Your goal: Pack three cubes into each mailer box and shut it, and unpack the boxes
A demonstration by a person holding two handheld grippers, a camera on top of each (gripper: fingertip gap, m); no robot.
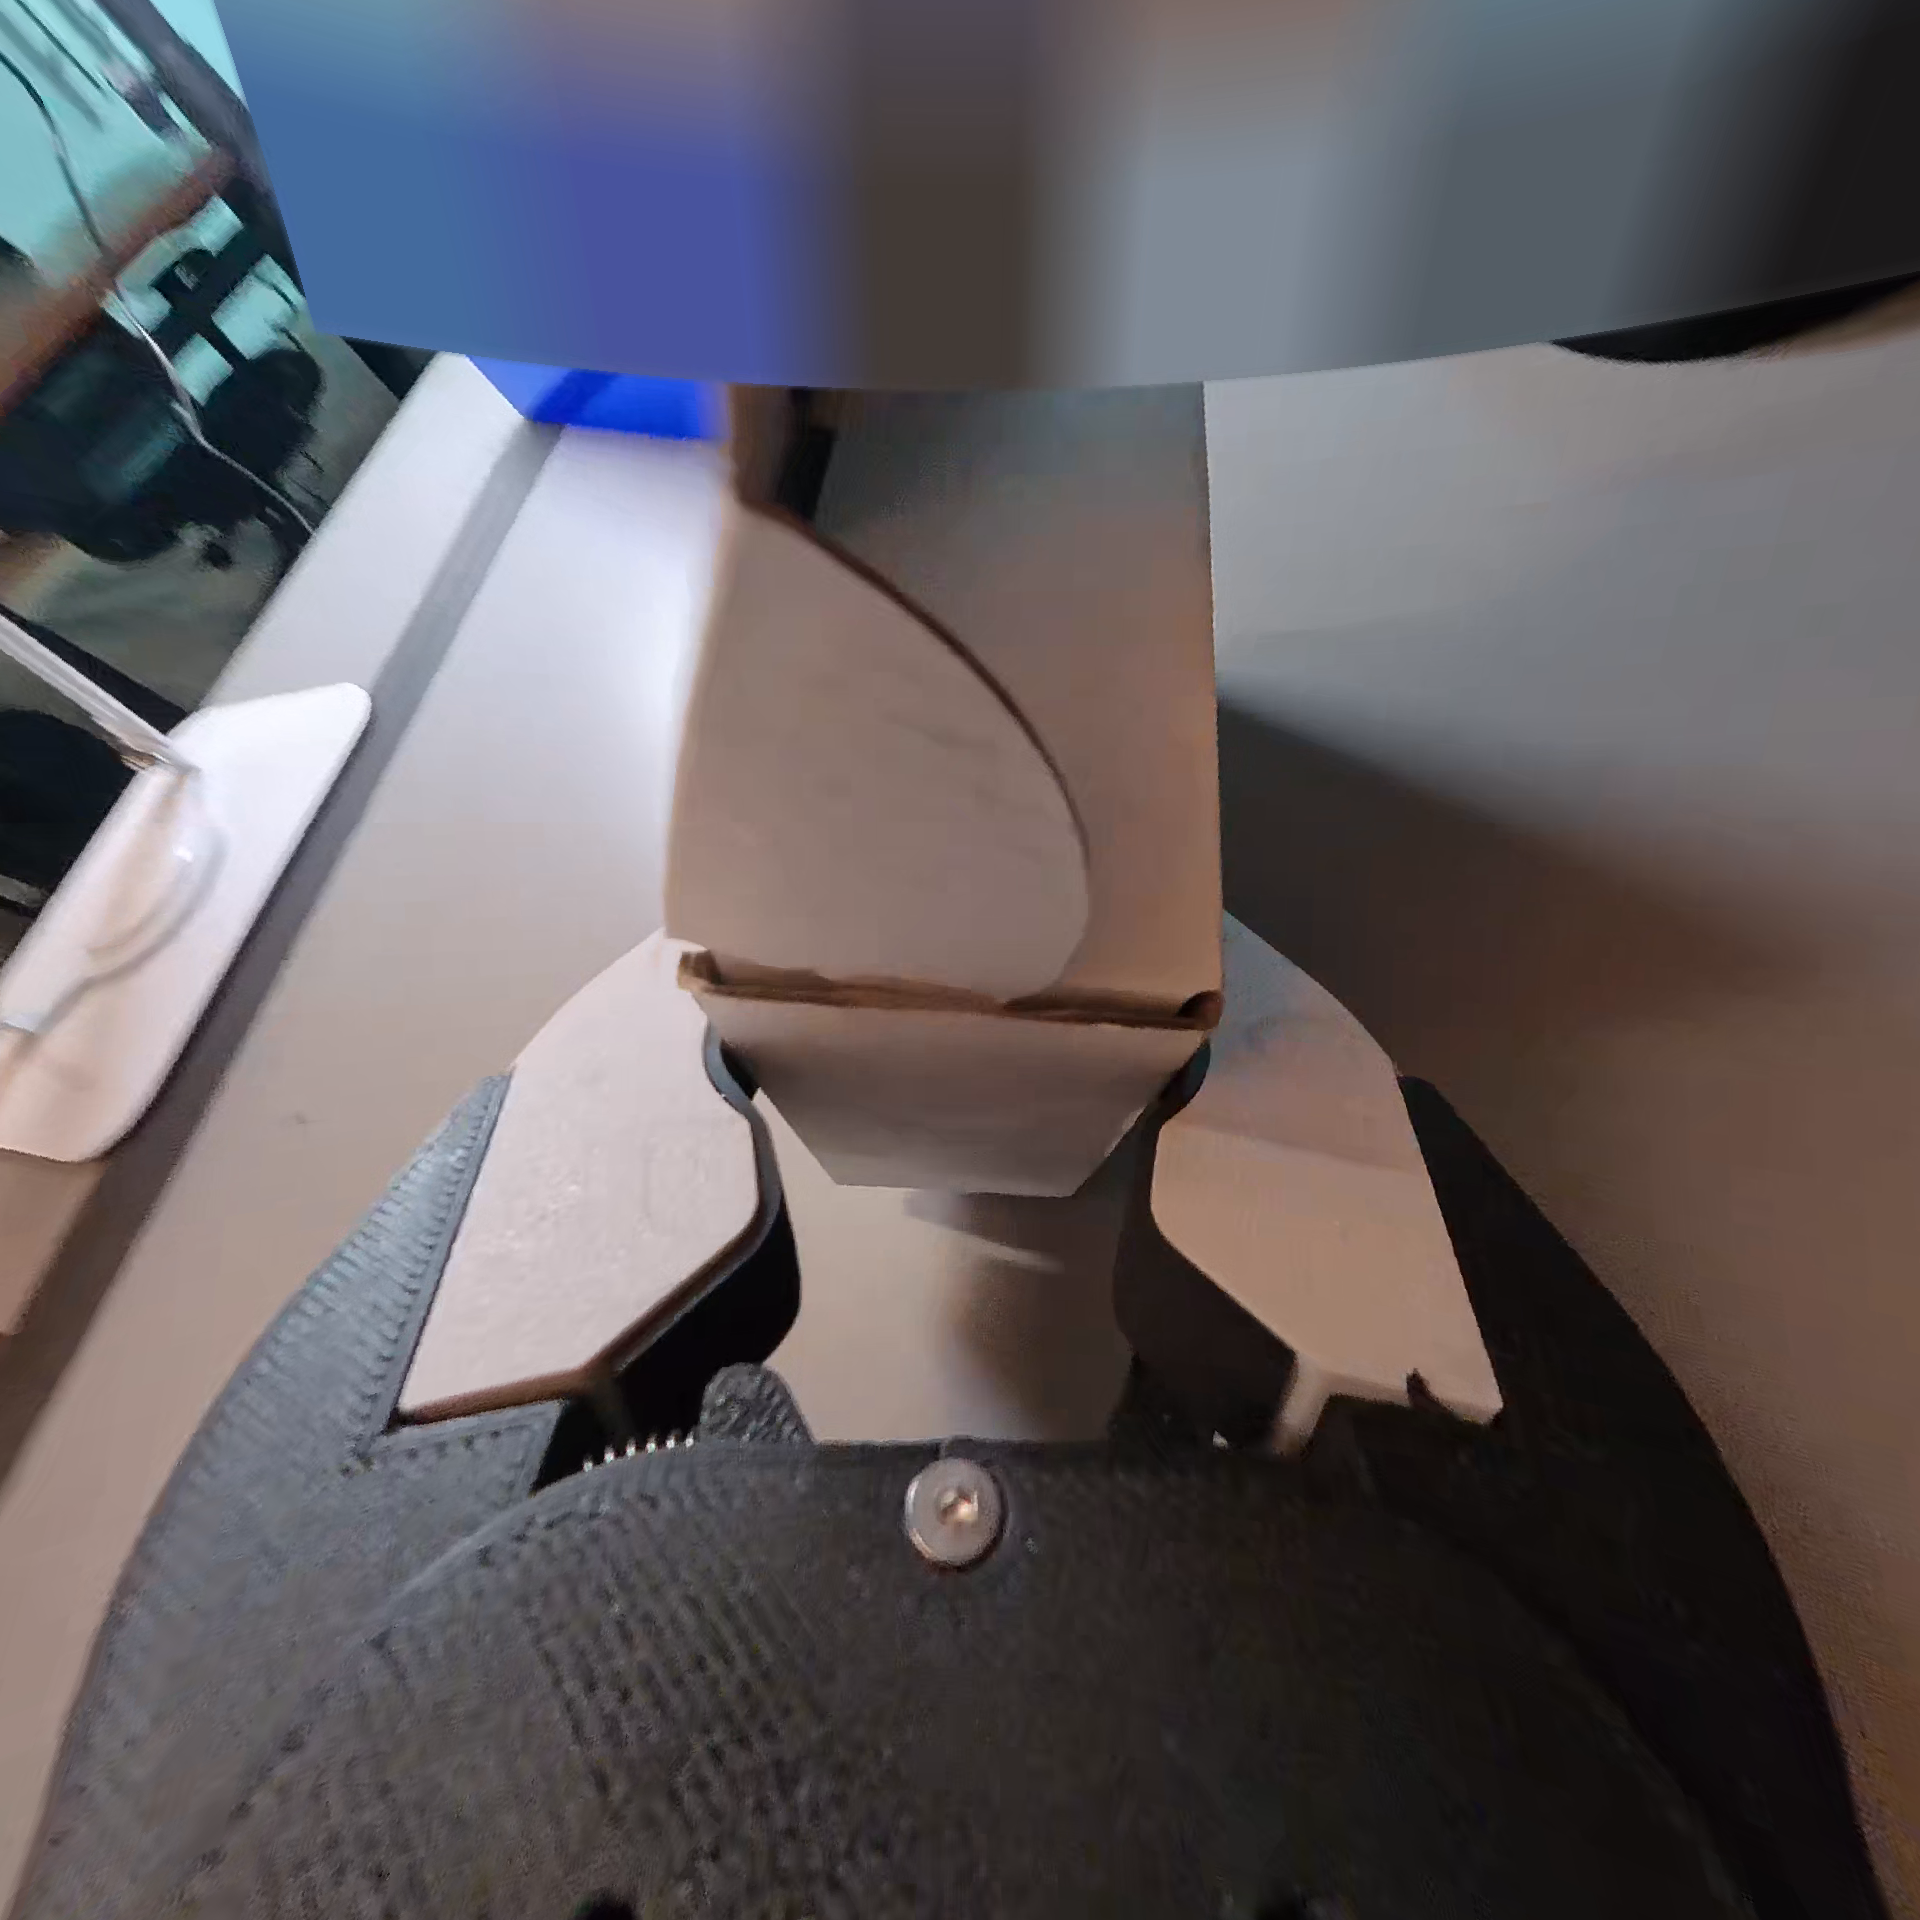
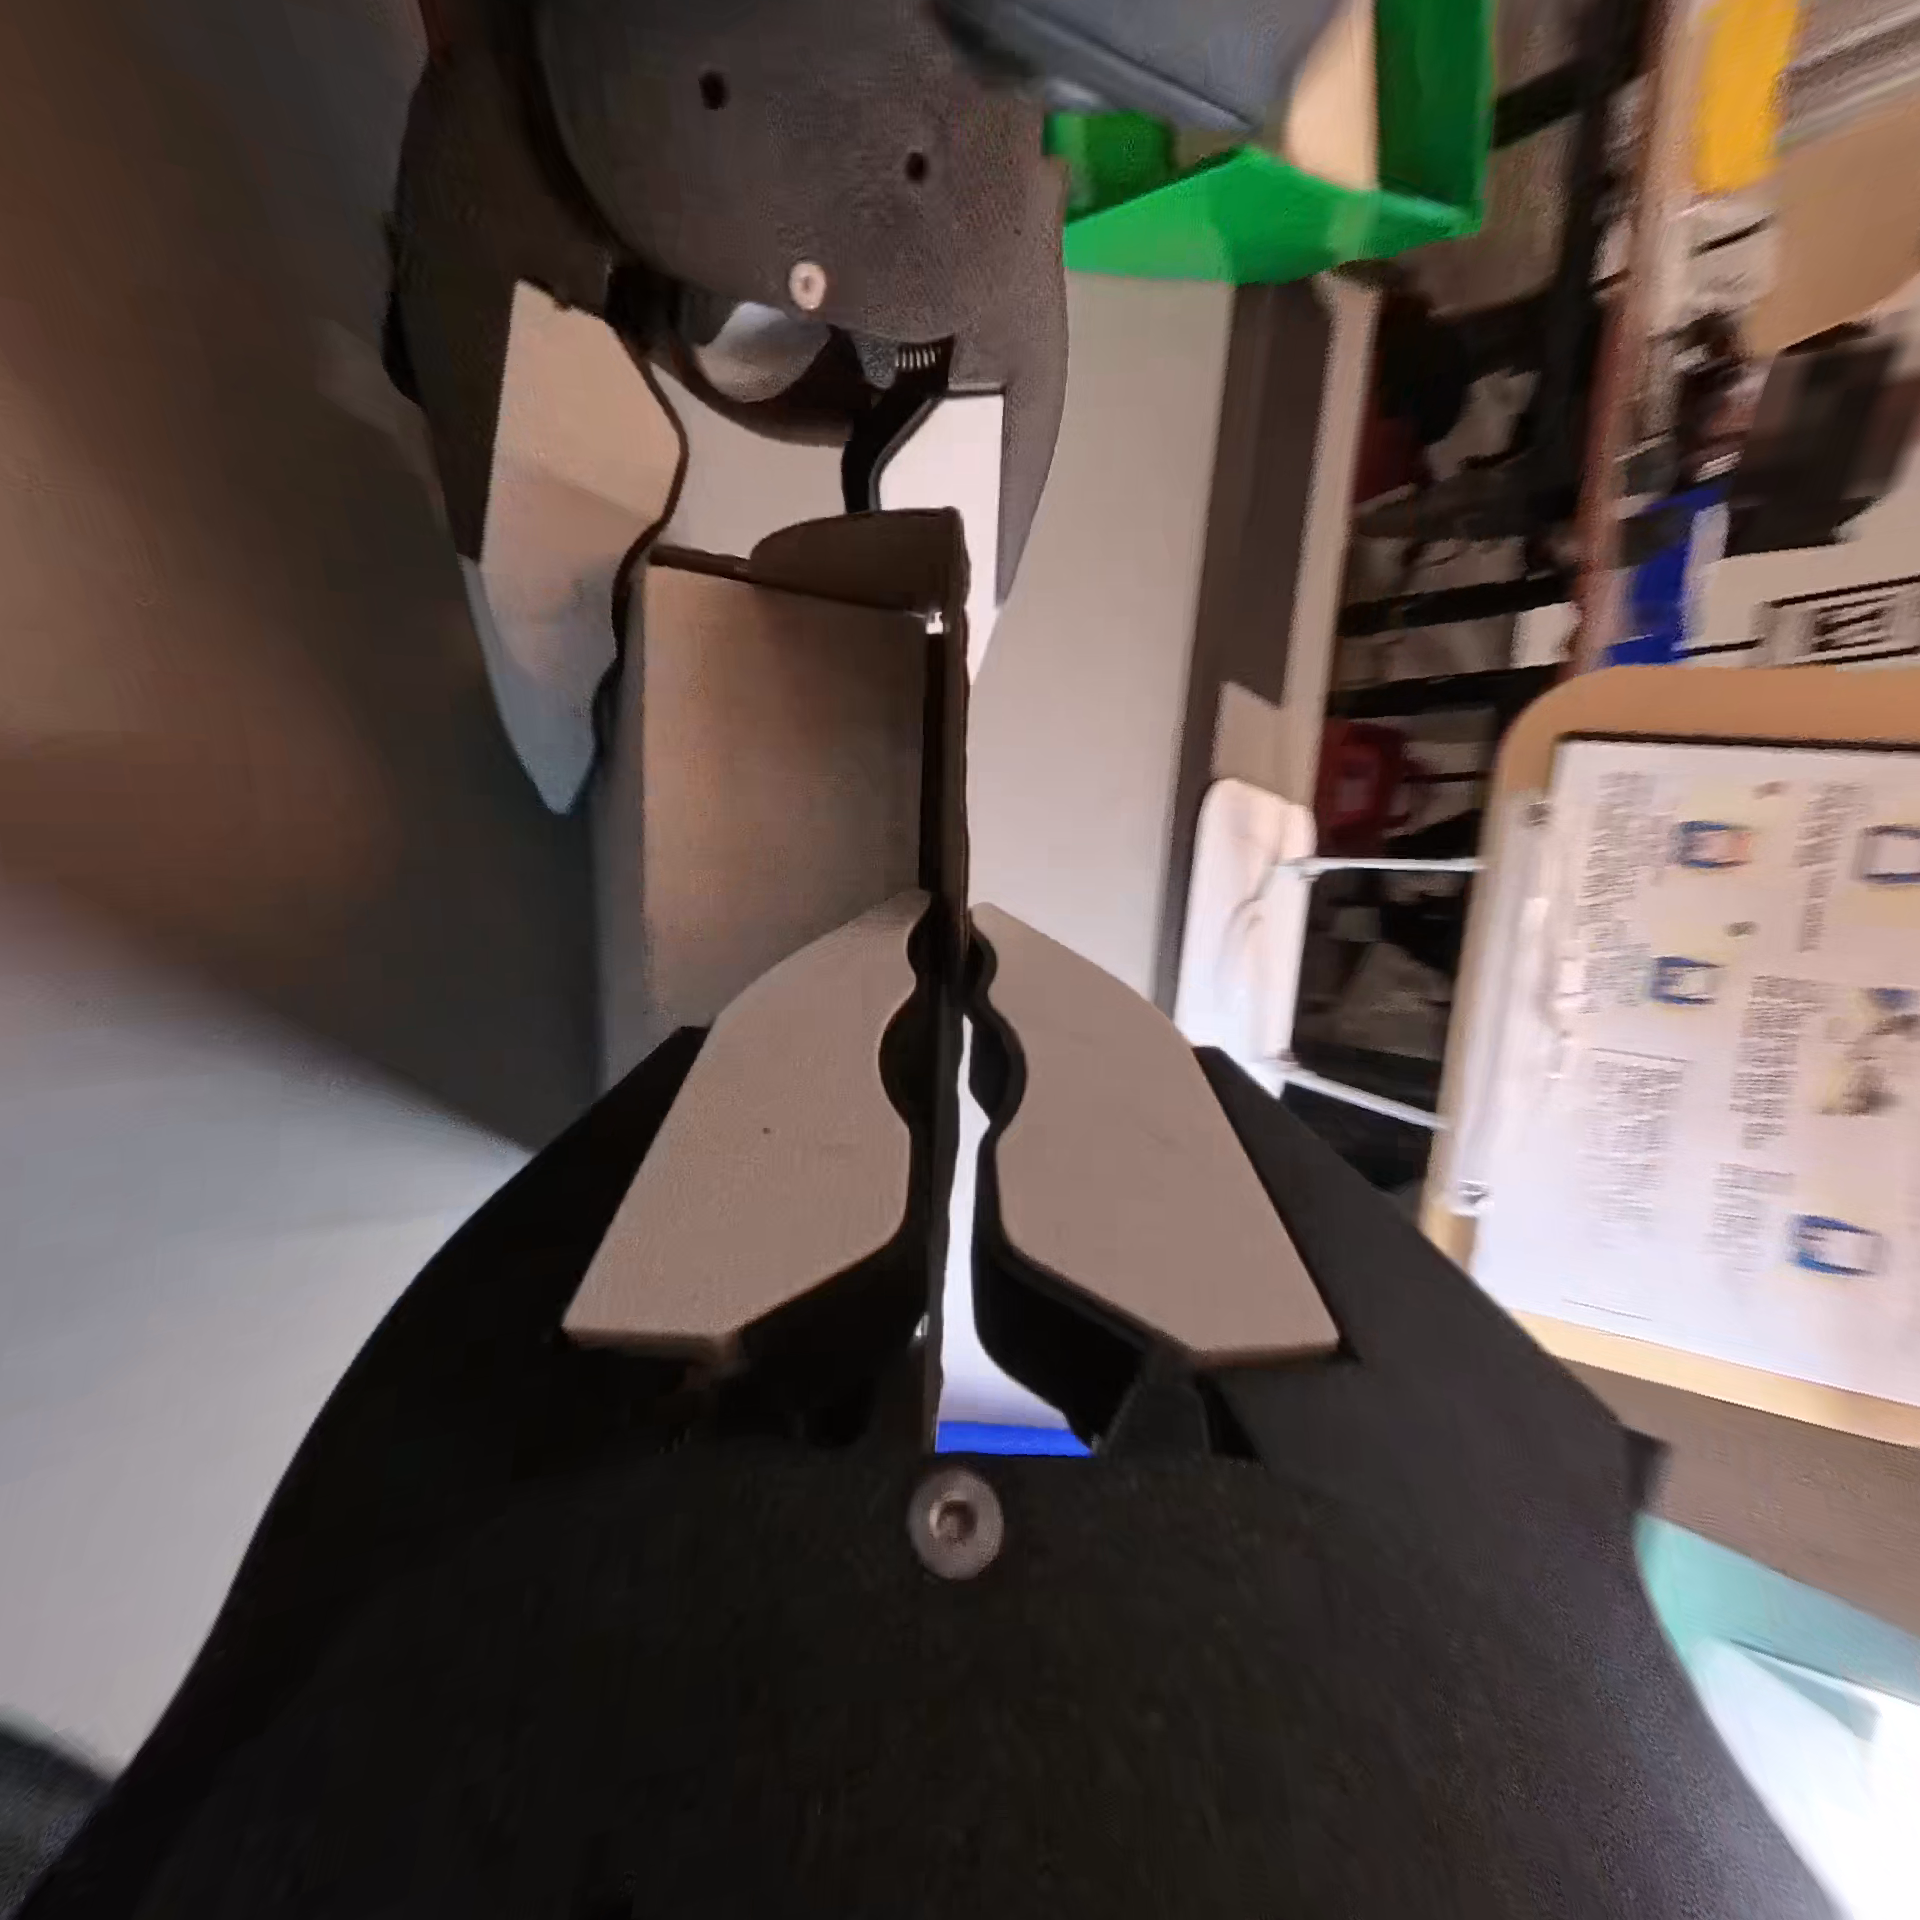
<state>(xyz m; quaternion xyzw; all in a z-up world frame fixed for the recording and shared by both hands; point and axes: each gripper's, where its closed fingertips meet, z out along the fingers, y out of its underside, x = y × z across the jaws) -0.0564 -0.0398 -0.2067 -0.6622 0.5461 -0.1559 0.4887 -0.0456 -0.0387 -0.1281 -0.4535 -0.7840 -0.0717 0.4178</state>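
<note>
A pale cardboard mailer box (image 1: 935, 727) sticks out straight ahead of my left gripper (image 1: 956, 1049), which is shut on the box's near end across its width. In the right wrist view the same box (image 2: 769, 831) stands on end between the two grippers. My right gripper (image 2: 951, 935) is shut on a thin cardboard panel of the box, seen edge-on between the fingers (image 2: 790, 1143). The left gripper (image 2: 790, 665) shows at the top of that view, clamping the box's far end. A blue object (image 1: 613, 405) lies on the table beyond the box. I see no cubes inside the box.
A grey table (image 1: 1507, 727) lies under the box, its left edge (image 1: 436, 582) running away from me. A white base plate (image 1: 177, 883) sits at the left. A wooden board with a laminated sheet (image 2: 1683, 1039), a green bin (image 2: 1247, 218) and cluttered shelves (image 2: 1455, 727) fill the right wrist view. The grippers' ends are close to 8 cm from one another.
</note>
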